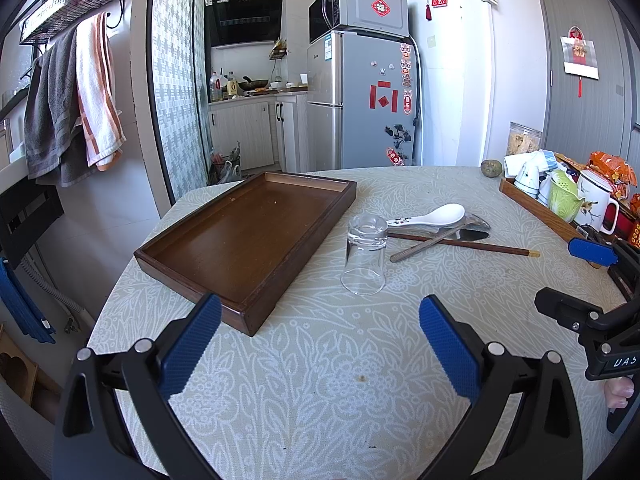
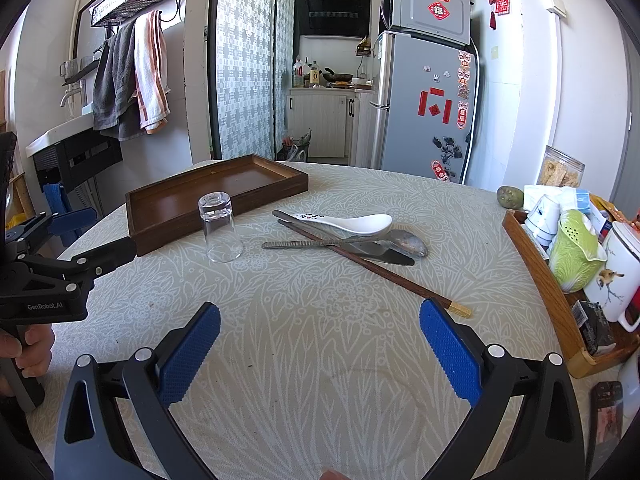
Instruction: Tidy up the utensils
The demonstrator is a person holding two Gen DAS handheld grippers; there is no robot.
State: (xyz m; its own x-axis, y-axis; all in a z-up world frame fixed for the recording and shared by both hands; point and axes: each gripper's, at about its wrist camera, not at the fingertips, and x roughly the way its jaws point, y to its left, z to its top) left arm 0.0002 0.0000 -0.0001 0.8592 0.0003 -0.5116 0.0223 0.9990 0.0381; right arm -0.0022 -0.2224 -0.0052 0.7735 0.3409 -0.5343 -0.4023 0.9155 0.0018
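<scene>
Chopsticks (image 2: 376, 270) lie at one o'clock — our right tongs (image 2: 320, 344), apart like the left tongs (image 1: 320, 344), should pinch them mid-shaft.

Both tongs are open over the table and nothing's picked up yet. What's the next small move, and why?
Probably reach the right tongs forward to the white spoon: it lies on top of the utensil pile, nearer that side, while the dark tray sits empty.

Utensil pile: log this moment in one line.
left gripper open, empty | right gripper open, empty | utensil pile on table, untouched | glass inverted beside tray | tray holds nothing
</scene>
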